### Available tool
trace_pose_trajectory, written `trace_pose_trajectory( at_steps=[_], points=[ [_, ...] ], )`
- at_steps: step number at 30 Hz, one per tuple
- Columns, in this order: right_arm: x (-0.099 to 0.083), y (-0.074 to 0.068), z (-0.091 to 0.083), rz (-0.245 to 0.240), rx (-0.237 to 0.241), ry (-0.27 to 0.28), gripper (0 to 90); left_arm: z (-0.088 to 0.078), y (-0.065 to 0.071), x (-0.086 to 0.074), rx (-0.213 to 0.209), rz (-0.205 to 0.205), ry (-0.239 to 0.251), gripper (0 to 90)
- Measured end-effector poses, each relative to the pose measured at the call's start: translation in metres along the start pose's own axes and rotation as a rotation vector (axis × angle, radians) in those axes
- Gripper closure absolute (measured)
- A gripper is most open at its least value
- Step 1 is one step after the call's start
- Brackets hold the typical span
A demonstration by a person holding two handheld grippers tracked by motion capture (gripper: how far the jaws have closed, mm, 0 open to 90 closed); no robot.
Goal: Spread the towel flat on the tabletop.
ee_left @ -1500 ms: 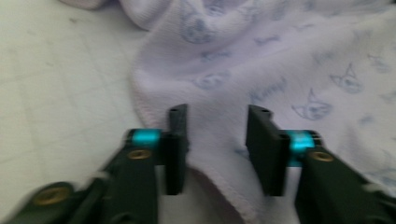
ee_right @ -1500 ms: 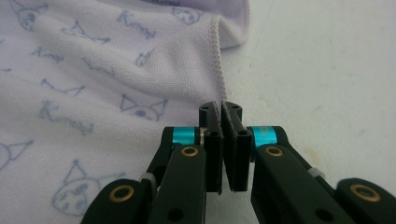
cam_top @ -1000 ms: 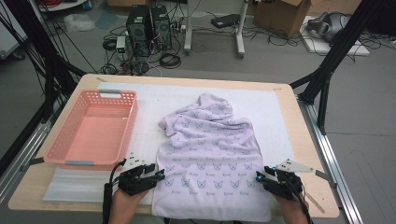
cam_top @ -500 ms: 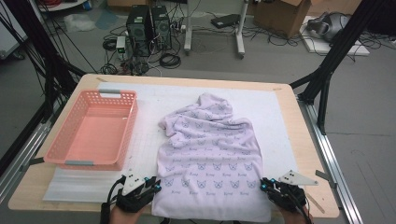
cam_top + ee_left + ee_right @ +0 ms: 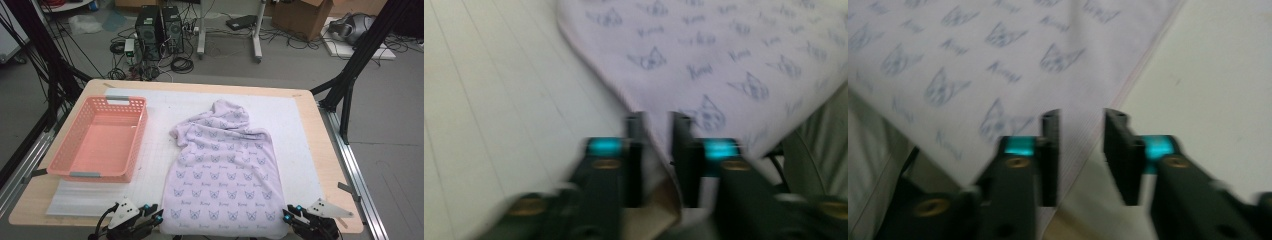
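Observation:
A lilac towel (image 5: 220,175) printed with cat faces lies spread on the white mat, its near edge at the table's front. My left gripper (image 5: 154,214) sits just off the towel's near left corner. In the left gripper view the towel (image 5: 724,50) has its hem running between the jaws of that gripper (image 5: 657,120), which have just been opening and do not press on it. My right gripper (image 5: 291,212) is by the near right corner. Its jaws (image 5: 1082,117) have also just been opening, and the towel (image 5: 973,50) has its edge in the gap, untouched.
An empty pink basket (image 5: 85,175) stands on the left of the white mat (image 5: 295,130). The wooden table (image 5: 330,165) shows bare strips at its right and front edges. Black frame legs, computers and cables stand on the floor beyond.
Both grippers have drawn back toward the table's near edge, off the towel's near corners. The towel lies much as before.

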State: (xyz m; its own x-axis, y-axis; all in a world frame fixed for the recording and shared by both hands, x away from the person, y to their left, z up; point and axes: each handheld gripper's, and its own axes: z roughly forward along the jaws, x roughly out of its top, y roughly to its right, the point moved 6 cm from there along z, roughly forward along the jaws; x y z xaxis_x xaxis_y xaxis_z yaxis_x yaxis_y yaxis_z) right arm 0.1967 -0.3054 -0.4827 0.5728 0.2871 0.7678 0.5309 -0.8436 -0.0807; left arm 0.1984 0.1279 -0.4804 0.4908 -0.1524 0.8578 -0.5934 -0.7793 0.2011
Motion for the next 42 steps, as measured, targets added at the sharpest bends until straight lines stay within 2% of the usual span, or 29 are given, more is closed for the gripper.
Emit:
trace_pose_trajectory(
  at_steps=[2,4,6,7,8,9,10,13,15,17,19,20,21,22,24,30,32,35,37,38,42],
  points=[
    [0.008,0.006,0.008,0.025,-0.030,0.021,55.9,0.010,-0.003,0.009,0.007,0.003,0.020,53.6],
    [0.015,0.011,0.019,0.029,-0.055,0.018,56.4,0.025,-0.007,0.013,0.020,-0.010,-0.013,53.2],
    [0.018,0.012,0.030,0.021,-0.064,-0.008,59.6,0.038,-0.007,0.012,0.026,-0.011,-0.053,54.6],
    [0.019,0.012,0.033,0.018,-0.071,-0.008,63.0,0.042,-0.007,0.011,0.040,0.013,-0.052,57.3],
    [0.020,0.011,0.033,0.018,-0.063,-0.007,69.6,0.043,-0.006,0.011,0.051,0.044,-0.055,65.4],
    [0.020,0.011,0.033,0.019,-0.050,-0.010,80.6,0.043,-0.006,0.010,0.066,0.070,-0.054,75.9],
    [0.019,0.009,0.031,0.011,-0.031,-0.010,85.2,0.042,-0.005,0.010,0.061,0.065,-0.058,84.1],
    [0.012,0.005,0.022,-0.007,-0.029,-0.020,86.9,0.033,-0.001,0.007,0.075,0.063,-0.088,87.4],
    [0.006,0.002,0.014,-0.019,-0.017,-0.031,86.9,0.021,0.003,0.000,0.058,0.045,-0.096,87.4],
    [-0.004,-0.002,0.001,-0.024,0.006,-0.032,86.9,0.011,0.008,-0.007,0.035,0.060,-0.103,87.4],
    [-0.011,-0.008,-0.006,-0.030,0.025,-0.035,85.7,0.006,0.013,-0.010,0.014,0.058,-0.092,86.2],
    [-0.011,-0.009,-0.007,-0.037,0.028,-0.031,83.7,0.005,0.013,-0.007,0.012,0.066,-0.072,82.2],
    [-0.010,-0.009,-0.008,-0.040,0.025,-0.023,76.5,0.007,0.011,-0.003,0.017,0.074,-0.052,72.6],
    [-0.006,-0.007,-0.007,-0.032,0.019,-0.004,70.9,0.009,0.007,0.002,0.019,0.069,-0.039,65.1],
    [0.005,-0.001,-0.002,-0.007,0.008,0.027,66.0,0.015,-0.001,0.011,0.025,0.044,-0.017,61.2],
    [0.035,0.015,0.030,0.016,-0.038,0.047,65.0,0.040,-0.024,0.031,0.040,0.004,-0.007,59.2],
    [0.041,0.021,0.040,0.020,-0.065,0.040,65.5,0.048,-0.030,0.036,0.045,-0.004,-0.013,59.3],
    [0.045,0.029,0.053,0.035,-0.075,0.022,67.7,0.060,-0.036,0.043,0.046,-0.017,-0.029,60.2],
    [0.044,0.032,0.059,0.044,-0.066,0.003,76.1,0.065,-0.037,0.046,0.038,-0.016,-0.033,60.2],
    [0.044,0.031,0.059,0.040,-0.055,0.000,85.0,0.067,-0.037,0.047,0.030,-0.019,-0.035,60.2],
    [0.036,0.027,0.047,0.034,-0.057,-0.033,88.3,0.068,-0.036,0.047,0.021,-0.013,-0.040,59.7]
  ],
)
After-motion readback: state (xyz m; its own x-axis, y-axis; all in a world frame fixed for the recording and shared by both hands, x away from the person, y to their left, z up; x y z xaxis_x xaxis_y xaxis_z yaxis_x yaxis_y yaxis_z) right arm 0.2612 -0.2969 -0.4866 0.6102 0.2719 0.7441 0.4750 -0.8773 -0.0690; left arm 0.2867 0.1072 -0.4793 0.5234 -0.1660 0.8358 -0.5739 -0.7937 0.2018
